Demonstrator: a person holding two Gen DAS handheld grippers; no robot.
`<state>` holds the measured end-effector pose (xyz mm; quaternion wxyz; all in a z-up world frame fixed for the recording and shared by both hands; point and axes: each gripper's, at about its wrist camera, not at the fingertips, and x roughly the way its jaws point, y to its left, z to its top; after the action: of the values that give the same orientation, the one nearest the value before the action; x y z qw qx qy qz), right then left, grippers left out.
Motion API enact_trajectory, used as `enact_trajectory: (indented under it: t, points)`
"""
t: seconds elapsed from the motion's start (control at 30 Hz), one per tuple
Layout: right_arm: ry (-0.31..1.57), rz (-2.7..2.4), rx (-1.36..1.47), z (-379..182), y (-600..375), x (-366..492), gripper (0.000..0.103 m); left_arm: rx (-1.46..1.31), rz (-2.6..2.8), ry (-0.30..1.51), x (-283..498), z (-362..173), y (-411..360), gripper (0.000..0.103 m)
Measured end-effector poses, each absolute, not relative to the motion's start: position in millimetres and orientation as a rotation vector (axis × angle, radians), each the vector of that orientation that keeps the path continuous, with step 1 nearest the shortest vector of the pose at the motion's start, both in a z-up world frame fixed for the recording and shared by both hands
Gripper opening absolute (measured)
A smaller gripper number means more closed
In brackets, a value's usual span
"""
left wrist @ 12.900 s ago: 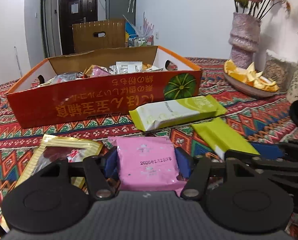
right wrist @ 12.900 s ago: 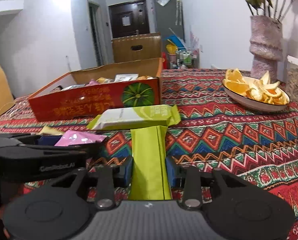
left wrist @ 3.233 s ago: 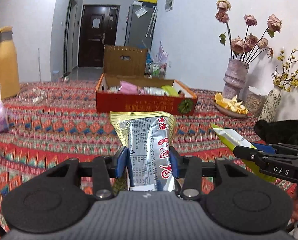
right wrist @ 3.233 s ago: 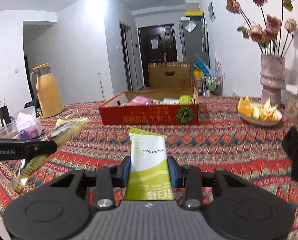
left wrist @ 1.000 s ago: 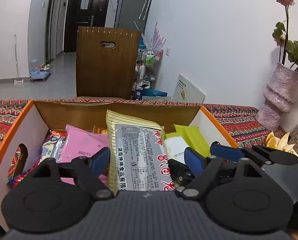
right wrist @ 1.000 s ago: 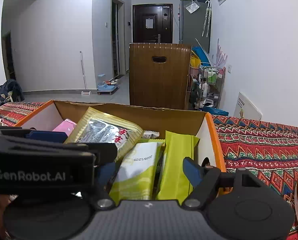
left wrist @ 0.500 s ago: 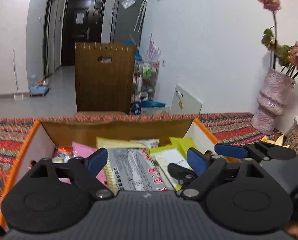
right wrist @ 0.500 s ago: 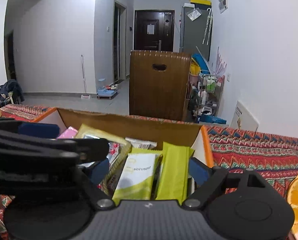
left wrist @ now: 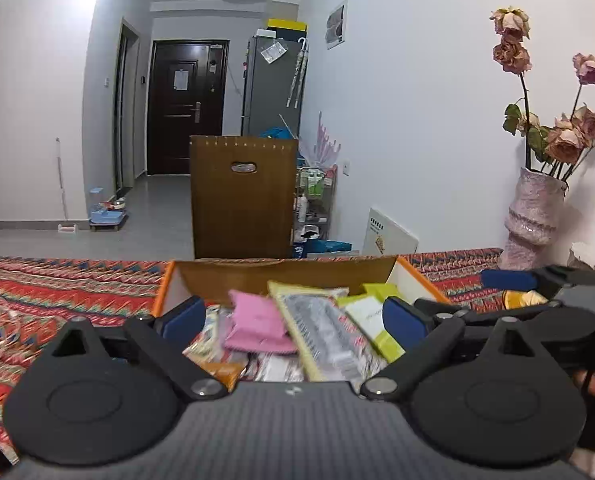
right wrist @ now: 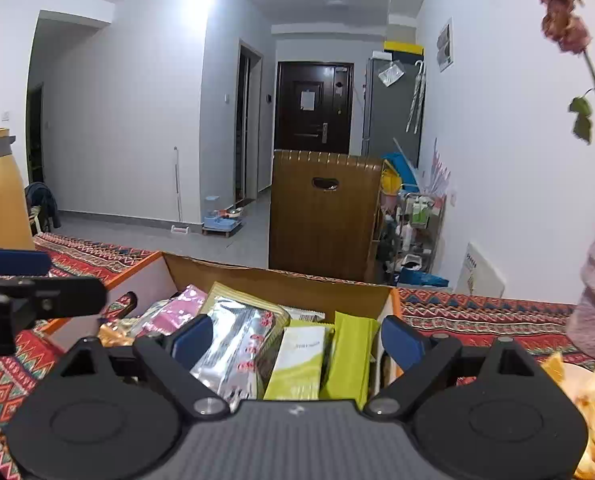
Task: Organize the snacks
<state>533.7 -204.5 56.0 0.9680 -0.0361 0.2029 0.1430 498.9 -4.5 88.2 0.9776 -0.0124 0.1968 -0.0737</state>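
The orange cardboard box (left wrist: 415,270) (right wrist: 137,276) holds several snack packs. A silver pack with a yellow edge (left wrist: 325,332) (right wrist: 237,340) lies in its middle. A pink pack (left wrist: 257,320) (right wrist: 177,308) lies left of it. A white-and-green pack (left wrist: 371,320) (right wrist: 297,360) and a plain green pack (right wrist: 349,356) lie to its right. My left gripper (left wrist: 293,322) is open and empty above the box. My right gripper (right wrist: 297,340) is open and empty above the box's right side. The left gripper also shows at the left of the right wrist view (right wrist: 13,276).
The box sits on a table with a red patterned cloth (left wrist: 57,280). A pink vase with dried roses (left wrist: 533,216) and a plate of orange peel (right wrist: 593,400) stand at the right. A yellow jug (right wrist: 1,196) stands at the left. A brown chair back (left wrist: 243,196) is behind the box.
Both grippers have drawn back and risen from the box with jaws wide open. The silver pack and the white-and-green pack stay lying in the box.
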Motion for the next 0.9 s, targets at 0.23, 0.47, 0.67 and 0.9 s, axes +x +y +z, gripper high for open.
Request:
enact_trajectory:
  t: [0.23,0.47,0.67,0.9]
  points:
    - [0.396,0.278,-0.028,64,-218,470,0.091,-0.002,-0.130,0.372,443,96,3,0.099]
    - [0.383,0.275,-0.014,76,-227,405,0.091,-0.008,-0.136,0.362,380,104,4,0.101]
    - [0.364,0.283,0.003,84,-233,348,0.099,-0.011,-0.133,0.357,319,106,6,0.102]
    - [0.347,0.309,0.015,83,-233,282,0.102,-0.020,-0.127,0.371,255,99,7,0.103]
